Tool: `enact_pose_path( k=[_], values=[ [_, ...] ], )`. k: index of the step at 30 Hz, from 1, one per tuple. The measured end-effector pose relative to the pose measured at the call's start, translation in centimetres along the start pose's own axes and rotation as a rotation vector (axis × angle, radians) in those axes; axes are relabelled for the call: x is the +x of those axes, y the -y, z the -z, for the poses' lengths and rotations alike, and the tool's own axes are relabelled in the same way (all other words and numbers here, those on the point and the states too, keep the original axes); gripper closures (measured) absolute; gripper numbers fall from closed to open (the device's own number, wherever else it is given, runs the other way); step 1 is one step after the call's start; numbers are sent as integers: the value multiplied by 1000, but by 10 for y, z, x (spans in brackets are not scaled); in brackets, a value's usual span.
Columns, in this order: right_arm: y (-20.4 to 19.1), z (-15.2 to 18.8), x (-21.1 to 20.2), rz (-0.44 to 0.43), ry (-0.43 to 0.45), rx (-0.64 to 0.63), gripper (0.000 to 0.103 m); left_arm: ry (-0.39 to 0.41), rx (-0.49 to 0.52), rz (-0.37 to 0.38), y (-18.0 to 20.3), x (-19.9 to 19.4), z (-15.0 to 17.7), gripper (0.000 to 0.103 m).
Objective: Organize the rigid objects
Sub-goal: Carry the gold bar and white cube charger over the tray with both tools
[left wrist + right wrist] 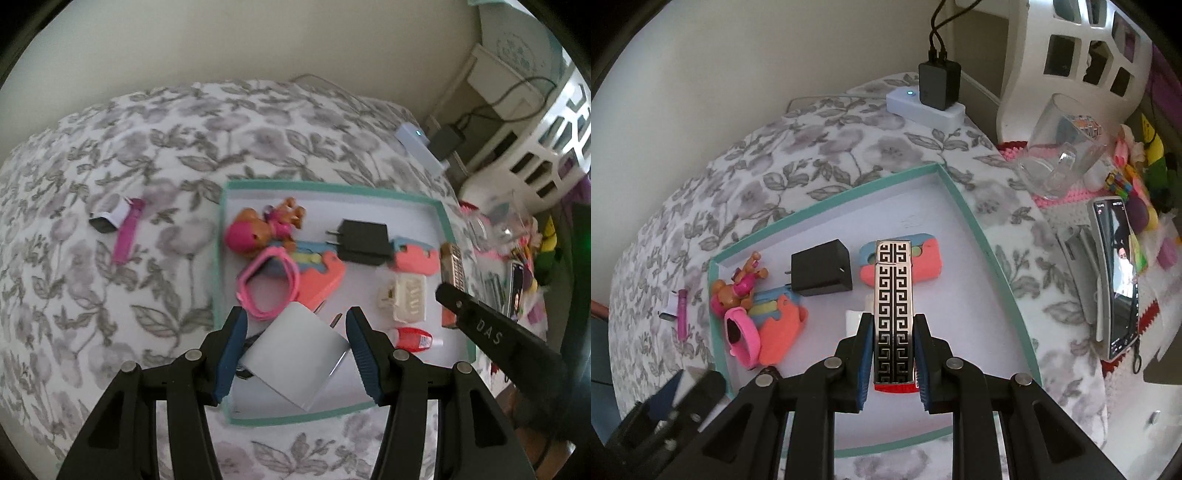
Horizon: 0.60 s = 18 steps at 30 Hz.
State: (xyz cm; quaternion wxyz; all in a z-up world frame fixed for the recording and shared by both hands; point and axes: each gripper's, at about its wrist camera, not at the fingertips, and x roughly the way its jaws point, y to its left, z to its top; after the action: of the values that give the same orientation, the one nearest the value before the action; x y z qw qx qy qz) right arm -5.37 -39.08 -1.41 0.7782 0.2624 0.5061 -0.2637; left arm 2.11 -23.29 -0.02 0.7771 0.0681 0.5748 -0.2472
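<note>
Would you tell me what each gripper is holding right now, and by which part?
The right gripper clamps the patterned case by its long sides, near its near end. The left gripper holds the white charger across its flat sides.

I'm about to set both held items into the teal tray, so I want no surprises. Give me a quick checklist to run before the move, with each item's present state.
1. Right gripper clamped on the patterned box: ok, pads press both its sides.
2. Left gripper holding the white charger: ok, it sits between the pads.
3. Both grippers above the teal tray: ok.
4. Bare tray floor for the patterned box: ok, a free strip lies by the right wall.
5. Bare floor under the white charger: cannot tell, the charger hides it.
6. Purple stick still outside the tray: not ok, it lies on the floral cover.
</note>
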Motion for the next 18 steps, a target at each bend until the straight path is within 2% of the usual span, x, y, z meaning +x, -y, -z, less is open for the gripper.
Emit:
enact_pose_path(
  k=[10, 18],
  values=[
    [11, 0, 10, 97, -13, 0, 81, -25, 84, -39, 24, 19, 11, 46],
    [18, -1, 20, 140, -34, -2, 81, -49, 136, -72, 39, 36, 18, 46]
  ],
)
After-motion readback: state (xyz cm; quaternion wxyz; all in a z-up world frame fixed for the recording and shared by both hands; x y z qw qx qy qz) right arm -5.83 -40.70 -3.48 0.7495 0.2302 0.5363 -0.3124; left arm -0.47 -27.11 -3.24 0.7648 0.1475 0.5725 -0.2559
